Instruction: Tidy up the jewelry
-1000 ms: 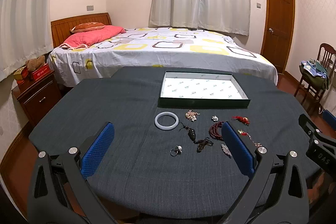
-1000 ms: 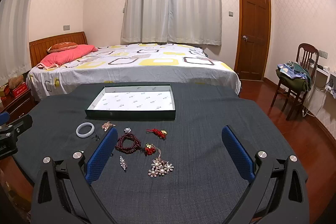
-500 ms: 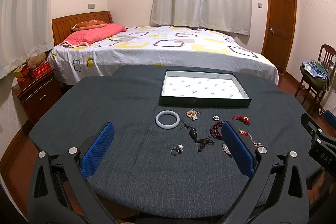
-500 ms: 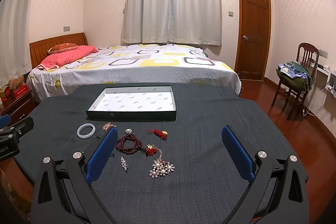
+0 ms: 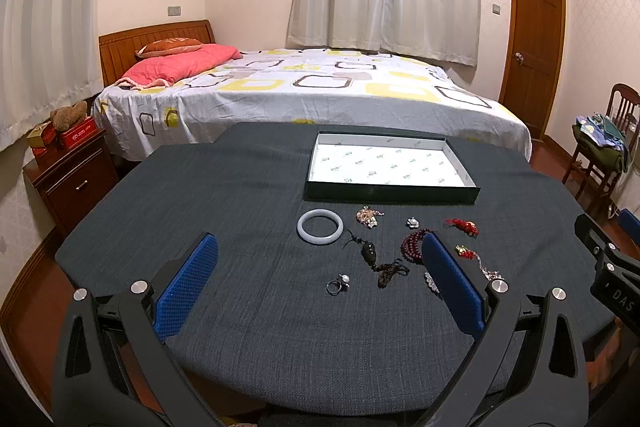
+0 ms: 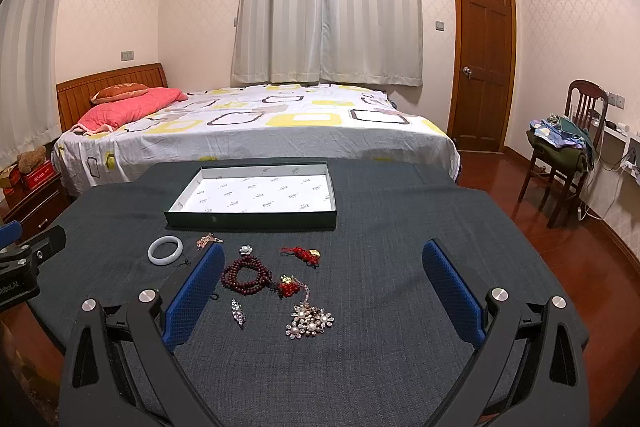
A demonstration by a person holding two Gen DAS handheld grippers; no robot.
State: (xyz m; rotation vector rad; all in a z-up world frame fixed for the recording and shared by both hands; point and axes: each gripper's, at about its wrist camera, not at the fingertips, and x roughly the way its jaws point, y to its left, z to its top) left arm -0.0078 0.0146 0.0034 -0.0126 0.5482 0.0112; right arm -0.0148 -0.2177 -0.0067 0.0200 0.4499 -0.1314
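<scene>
Jewelry lies loose on the dark table (image 5: 240,203) in front of a shallow green box (image 5: 390,194) with a white lining. I see a white bangle (image 5: 320,227), a ring (image 5: 337,284), a dark pendant on a cord (image 5: 370,255) and dark red beads (image 6: 246,273). A pearl flower brooch (image 6: 310,321) and a red tassel charm (image 6: 302,254) lie further right. My left gripper (image 5: 319,273) is open above the ring. My right gripper (image 6: 322,289) is open above the brooch. Neither holds anything.
Behind the table (image 6: 400,227) stands a bed (image 5: 320,87). A nightstand (image 5: 72,175) is at the left, a chair with clothes (image 6: 564,151) at the right near a wooden door (image 6: 482,67). The box (image 6: 256,219) interior holds nothing.
Both grippers have risen and tilted slightly, so the table and jewelry sit a little lower in each view. Nothing on the table has moved.
</scene>
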